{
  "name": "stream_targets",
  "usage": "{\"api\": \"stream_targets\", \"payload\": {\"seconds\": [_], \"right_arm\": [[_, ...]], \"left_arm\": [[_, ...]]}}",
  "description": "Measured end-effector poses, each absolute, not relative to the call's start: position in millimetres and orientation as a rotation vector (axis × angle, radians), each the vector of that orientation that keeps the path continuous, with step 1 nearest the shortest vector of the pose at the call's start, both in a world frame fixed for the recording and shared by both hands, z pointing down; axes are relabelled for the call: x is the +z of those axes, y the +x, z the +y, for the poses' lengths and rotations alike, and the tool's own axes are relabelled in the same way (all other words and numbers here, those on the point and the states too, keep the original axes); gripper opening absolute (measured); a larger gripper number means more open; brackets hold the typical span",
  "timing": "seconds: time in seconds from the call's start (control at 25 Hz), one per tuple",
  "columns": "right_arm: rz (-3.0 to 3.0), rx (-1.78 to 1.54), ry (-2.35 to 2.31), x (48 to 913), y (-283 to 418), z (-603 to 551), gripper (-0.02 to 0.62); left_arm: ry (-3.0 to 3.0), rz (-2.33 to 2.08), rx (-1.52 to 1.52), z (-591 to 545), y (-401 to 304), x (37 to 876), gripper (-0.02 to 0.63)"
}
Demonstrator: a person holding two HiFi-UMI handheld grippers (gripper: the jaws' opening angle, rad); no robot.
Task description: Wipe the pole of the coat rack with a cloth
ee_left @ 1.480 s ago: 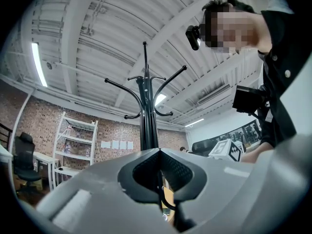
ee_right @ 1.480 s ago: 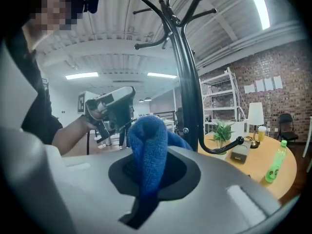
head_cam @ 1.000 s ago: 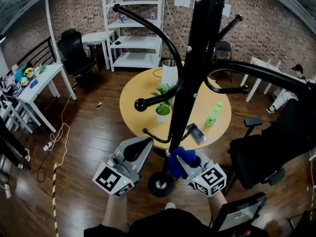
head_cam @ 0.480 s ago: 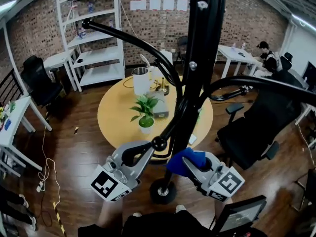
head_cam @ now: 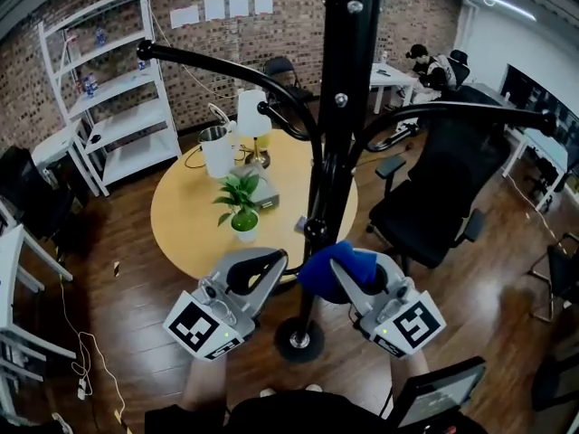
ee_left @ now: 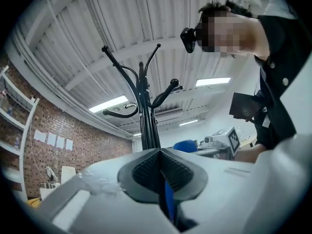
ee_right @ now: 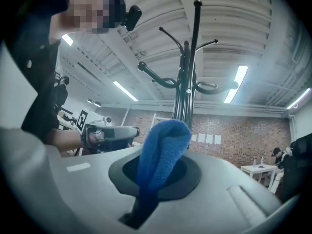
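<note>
The blue cloth [head_cam: 324,272] is clamped, bunched, in the jaws of the right gripper [head_cam: 346,278] and held at the right of the pole [head_cam: 336,134], low near the base [head_cam: 298,340], seemingly so that a padded face is offered for wiping, while the left gripper [head_cam: 271,268] is held closed and empty alongside.

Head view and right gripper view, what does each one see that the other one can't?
Only the head view shows the round yellow wooden table, the small green potted plant and the coat rack's round black base. Only the right gripper view shows the rack's very top tip and the black camera on the person's head. Both show the tall black metal pole and the fluffy blue cloth pinched in the right tongs.
</note>
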State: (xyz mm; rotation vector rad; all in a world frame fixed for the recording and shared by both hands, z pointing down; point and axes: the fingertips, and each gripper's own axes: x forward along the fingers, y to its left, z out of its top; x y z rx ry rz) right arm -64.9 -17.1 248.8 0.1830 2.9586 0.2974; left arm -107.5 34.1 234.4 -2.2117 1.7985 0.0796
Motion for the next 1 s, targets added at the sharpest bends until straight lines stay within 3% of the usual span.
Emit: {"api": "stream_targets", "payload": {"seconds": [0.4,0.68,1.0], "right_arm": [[2.855,0.584,-0.169,209.2,-72.2,-11.0,0.022],[2.975,0.978,-0.76,230.3,-99.8,-17.0,0.021],[2.898,0.982,-1.025,235.9,-109.4,-26.7,0.021]], "left_arm": [[-2.332,1.627,0.135,25.0,-102.8,222.0,-0.006],[-2.533,1.323,0.208,44.4,-136.2,224.7,-0.006],[-2.59,1.208,0.259,46.0,-155.6,216.7,-0.006]]}}
